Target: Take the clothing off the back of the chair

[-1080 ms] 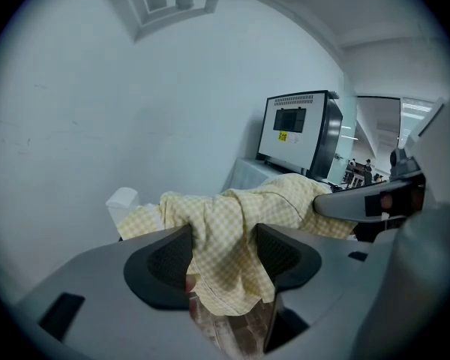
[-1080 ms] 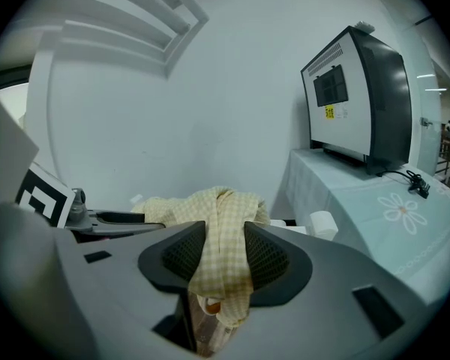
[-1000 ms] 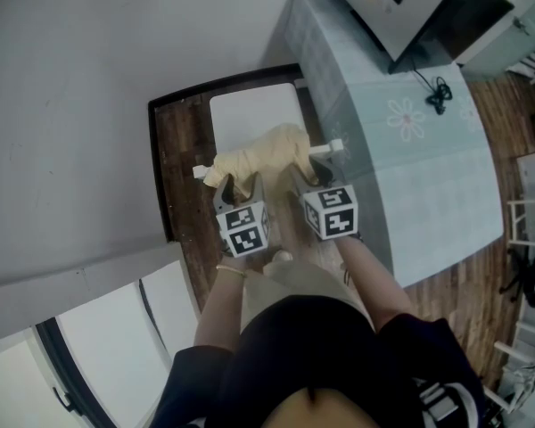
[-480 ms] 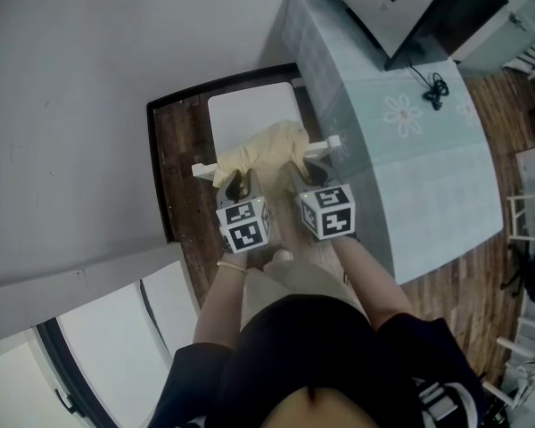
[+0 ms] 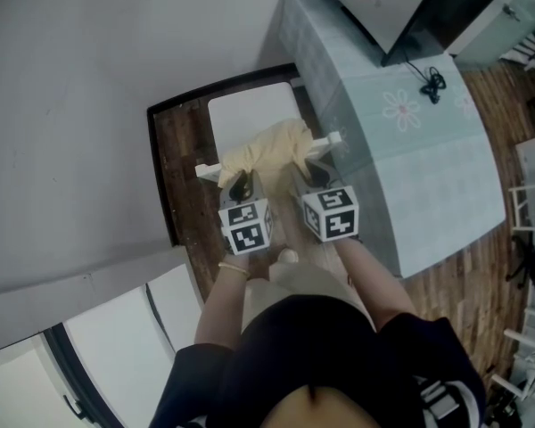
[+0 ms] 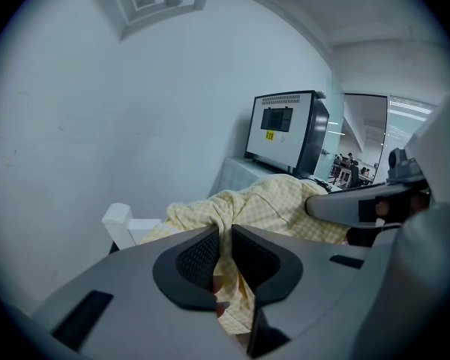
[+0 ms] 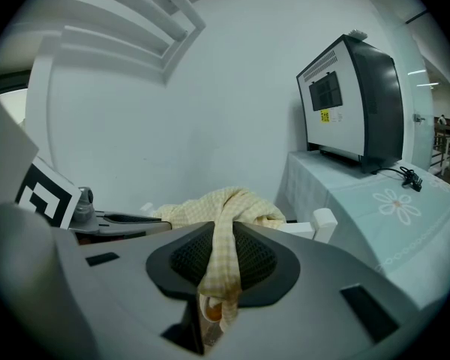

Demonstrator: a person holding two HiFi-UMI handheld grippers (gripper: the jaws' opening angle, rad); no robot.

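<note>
Wide a second ago, left tongs [image 5: 240, 185] and right tongs [image 5: 311, 175] are closing, each pinching the yellow clothing [image 5: 269, 147] between them.

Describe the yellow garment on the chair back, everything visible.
The pale yellow checked cloth garment lies bunched and creased over the white chair's top rail, with folds hanging on the near side. The left hand-held gripper and the right hand-held gripper each pinch a fold of it, their jaws closing.
</note>
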